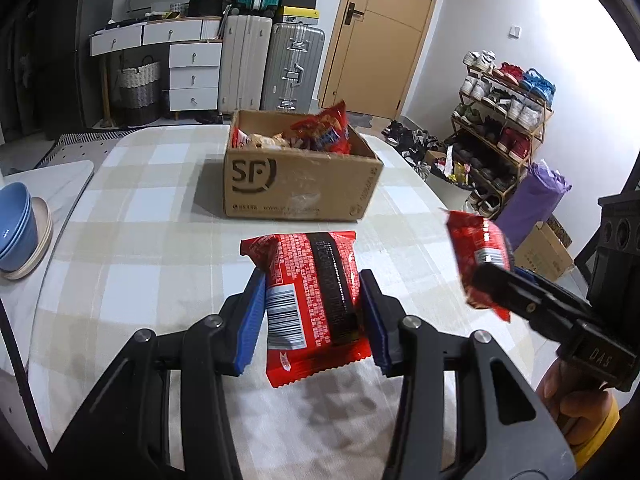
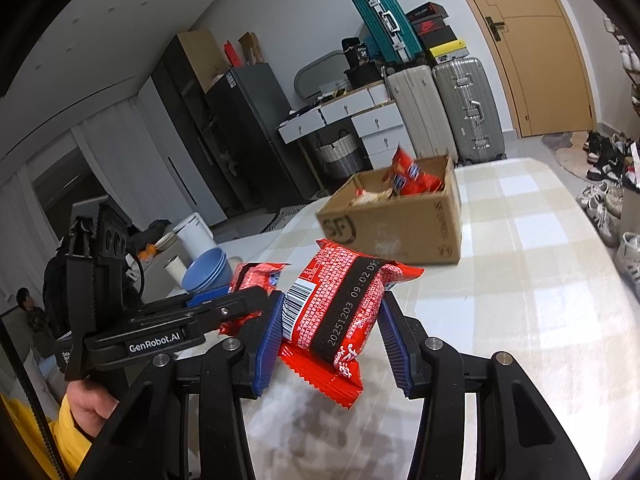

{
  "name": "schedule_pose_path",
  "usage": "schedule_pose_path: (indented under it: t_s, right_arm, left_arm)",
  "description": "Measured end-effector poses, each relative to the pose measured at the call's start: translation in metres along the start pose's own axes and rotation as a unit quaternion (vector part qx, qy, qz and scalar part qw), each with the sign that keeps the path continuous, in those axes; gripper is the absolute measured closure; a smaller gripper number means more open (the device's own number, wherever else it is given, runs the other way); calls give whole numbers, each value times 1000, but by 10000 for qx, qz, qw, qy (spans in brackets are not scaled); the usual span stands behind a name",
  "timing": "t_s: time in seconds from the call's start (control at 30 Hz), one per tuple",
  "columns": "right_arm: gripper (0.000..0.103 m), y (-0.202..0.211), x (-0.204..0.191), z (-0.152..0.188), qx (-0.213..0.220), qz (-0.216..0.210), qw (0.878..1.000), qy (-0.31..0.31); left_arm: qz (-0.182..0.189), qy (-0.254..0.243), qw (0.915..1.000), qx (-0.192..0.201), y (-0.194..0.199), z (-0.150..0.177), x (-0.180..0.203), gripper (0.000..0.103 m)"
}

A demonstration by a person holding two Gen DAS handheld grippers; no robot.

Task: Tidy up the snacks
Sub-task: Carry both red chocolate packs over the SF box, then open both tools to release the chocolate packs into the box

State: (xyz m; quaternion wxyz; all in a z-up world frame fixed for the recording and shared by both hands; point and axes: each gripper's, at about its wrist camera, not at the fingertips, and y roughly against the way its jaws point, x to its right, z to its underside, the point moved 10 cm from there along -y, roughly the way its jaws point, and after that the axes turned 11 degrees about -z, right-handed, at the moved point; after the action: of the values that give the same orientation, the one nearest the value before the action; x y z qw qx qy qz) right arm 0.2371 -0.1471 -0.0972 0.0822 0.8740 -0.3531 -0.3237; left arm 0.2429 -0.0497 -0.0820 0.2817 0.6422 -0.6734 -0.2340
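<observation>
My left gripper (image 1: pixel 312 316) is shut on a red snack packet (image 1: pixel 310 300) with a barcode and a black band, held above the checked tablecloth. My right gripper (image 2: pixel 328 332) is shut on a second red snack packet (image 2: pixel 340 308) of the same kind; it also shows in the left wrist view (image 1: pixel 478 252), to the right of the first. An open SF cardboard box (image 1: pixel 300 184) with several snack bags (image 1: pixel 324 132) stands ahead on the table; it also shows in the right wrist view (image 2: pixel 400 220). The left gripper's packet appears in the right wrist view (image 2: pixel 256 276).
Stacked blue bowls (image 1: pixel 16 228) on a plate sit at the table's left edge. Suitcases (image 1: pixel 292 68), a drawer unit (image 1: pixel 192 72), a door and a shoe rack (image 1: pixel 504 136) stand beyond the table. A purple roll (image 1: pixel 528 204) leans at the right.
</observation>
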Motion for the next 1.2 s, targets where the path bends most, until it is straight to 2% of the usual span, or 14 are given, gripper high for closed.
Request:
schedule_pose_path:
  t_s: [0.33, 0.57, 0.67, 0.87, 1.07, 1.2]
  right_arm:
    - [56, -19, 35, -85, 127, 129, 9998, 115]
    - [56, -52, 73, -152, 61, 182, 9998, -37]
    - [56, -72, 92, -175, -13, 216, 9996, -157]
    - [56, -119, 122, -202, -404, 316, 9986, -142]
    - [56, -166, 151, -207, -810, 415, 9954, -304]
    - [56, -182, 162, -203, -927, 379, 9940, -428]
  left_arm:
    - [-72, -129, 9996, 235, -37, -96, -9, 61]
    - [-155, -174, 9997, 95, -93, -165, -16, 61]
    - [-312, -275, 9991, 34, -124, -190, -15, 61]
    - [-395, -432, 9982, -133, -178, -219, -7, 61]
    - [-318, -560, 9977, -226, -210, -229, 6, 61]
    - [-294, -587, 9974, -311, -229, -231, 9, 61]
